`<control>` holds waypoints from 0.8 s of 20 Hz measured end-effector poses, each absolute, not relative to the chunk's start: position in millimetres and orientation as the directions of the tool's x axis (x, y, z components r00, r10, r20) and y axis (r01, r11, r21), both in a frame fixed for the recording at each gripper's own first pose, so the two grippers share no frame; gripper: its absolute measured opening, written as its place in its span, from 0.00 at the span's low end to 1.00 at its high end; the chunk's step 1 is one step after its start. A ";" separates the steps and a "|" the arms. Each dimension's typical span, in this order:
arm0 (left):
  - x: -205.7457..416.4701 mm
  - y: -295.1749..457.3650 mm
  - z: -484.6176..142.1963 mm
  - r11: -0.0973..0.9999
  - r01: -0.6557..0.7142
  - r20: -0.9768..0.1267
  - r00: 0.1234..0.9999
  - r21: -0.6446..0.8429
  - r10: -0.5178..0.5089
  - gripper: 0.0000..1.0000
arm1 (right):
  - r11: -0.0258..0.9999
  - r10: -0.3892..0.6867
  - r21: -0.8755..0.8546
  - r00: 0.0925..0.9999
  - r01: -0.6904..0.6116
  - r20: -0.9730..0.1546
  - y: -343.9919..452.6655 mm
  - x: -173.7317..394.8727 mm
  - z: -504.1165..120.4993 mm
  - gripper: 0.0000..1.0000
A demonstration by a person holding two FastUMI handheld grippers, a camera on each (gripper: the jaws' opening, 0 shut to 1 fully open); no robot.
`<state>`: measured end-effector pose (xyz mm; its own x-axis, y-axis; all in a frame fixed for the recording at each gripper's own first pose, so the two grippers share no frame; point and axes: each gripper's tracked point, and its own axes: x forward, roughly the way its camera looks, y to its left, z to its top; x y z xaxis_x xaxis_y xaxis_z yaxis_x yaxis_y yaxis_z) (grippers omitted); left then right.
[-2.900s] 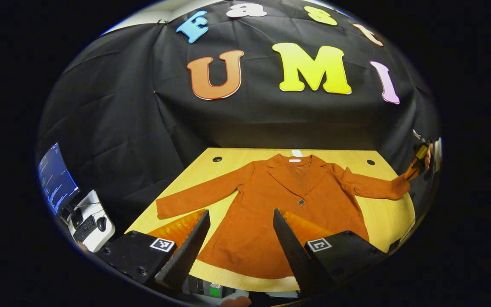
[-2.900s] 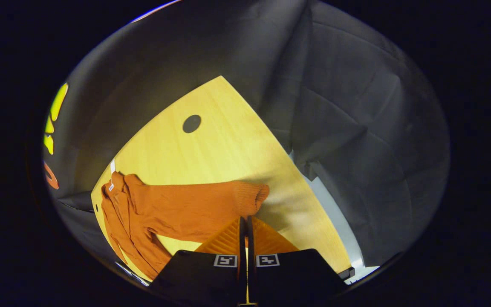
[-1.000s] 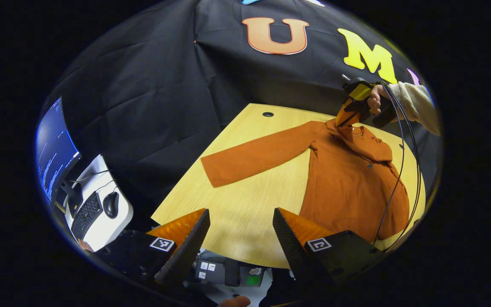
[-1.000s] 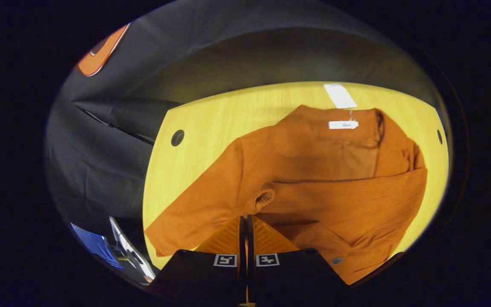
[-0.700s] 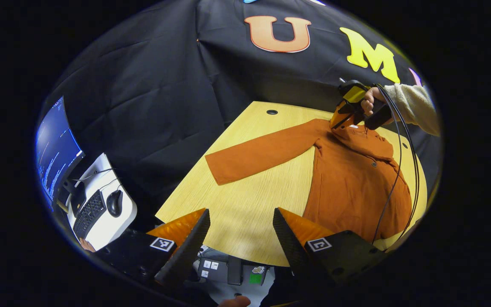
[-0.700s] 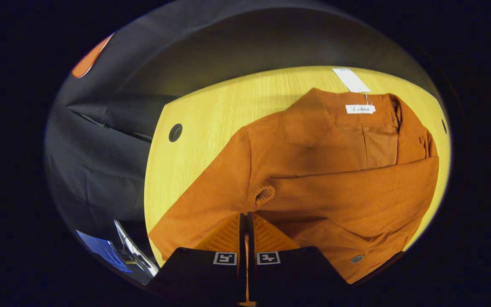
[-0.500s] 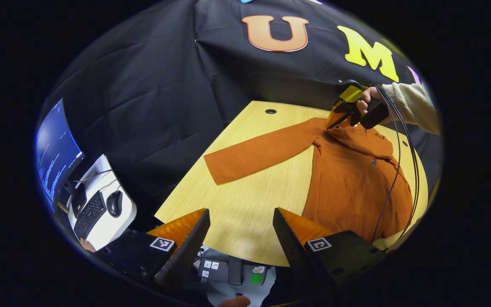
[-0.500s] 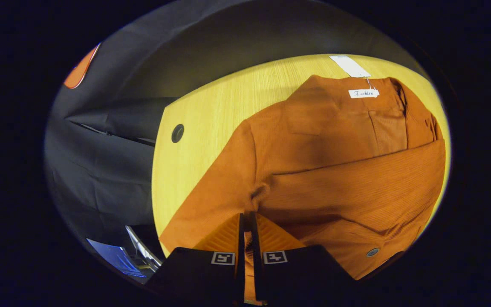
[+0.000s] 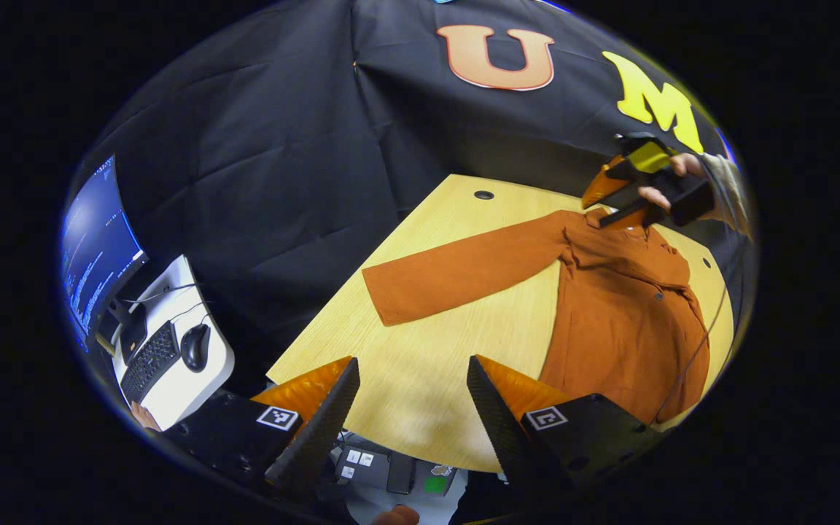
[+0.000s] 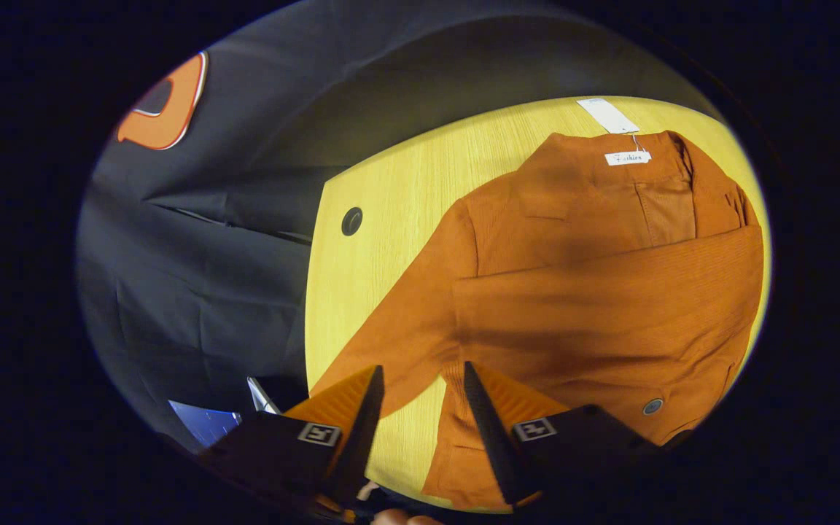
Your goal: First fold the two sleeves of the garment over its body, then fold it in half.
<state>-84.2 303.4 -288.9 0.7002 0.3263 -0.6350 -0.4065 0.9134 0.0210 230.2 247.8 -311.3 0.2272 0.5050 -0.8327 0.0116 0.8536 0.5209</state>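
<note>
One wooden table (image 9: 420, 364) takes up most of the scene, with two round cable holes in it, one near the far-left corner (image 9: 483, 195) and one on the far right side (image 9: 705, 262). The black cloth wall sits right behind the table's far edge, and the left and near edges drop off into open space.

One rust-orange jacket (image 9: 624, 321) lies flat, collar toward the wall, filling the right part of the table out to the right edge. Two sleeves: one sleeve (image 9: 464, 270) is stretched out flat to the left across bare wood, its cuff near the left edge. The other sleeve (image 10: 609, 306) is folded across the chest, seen from the right gripper view. There's plenty of bare wood in front of the outstretched sleeve.

Two grippers. The left gripper (image 9: 409, 415) hovers over the near edge with its fingers spread wide and nothing between them. The right gripper (image 10: 420, 408) has its fingers apart too, holding nothing, above the jacket near the folded cuff; in the left gripper view it hangs over the collar in a hand (image 9: 671, 182).

Small stuff: two white tags at the collar, one hanging (image 10: 607, 115) and one sewn in (image 10: 628, 157). Off the left side there's one monitor (image 9: 92, 248), one keyboard (image 9: 146, 357) and one mouse (image 9: 195, 347) on a white stand.
</note>
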 end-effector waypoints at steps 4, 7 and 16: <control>-41.4 339.1 -307.9 0.866 -0.496 -0.694 0.644 -0.061 0.321 0.97 | 0.858 0.489 0.512 0.248 0.036 -0.837 214.5 214.0 -292.3 0.84; -4.3 360.4 -326.0 0.831 -0.539 -0.755 0.599 -0.136 0.265 0.97 | 0.867 0.473 0.498 0.264 0.033 -0.841 174.7 194.2 -280.1 0.90; 50.6 403.0 -362.7 0.755 -0.635 -0.874 0.449 -0.166 0.185 0.97 | 0.942 0.317 0.337 0.318 0.009 -0.894 22.3 109.1 -300.4 0.98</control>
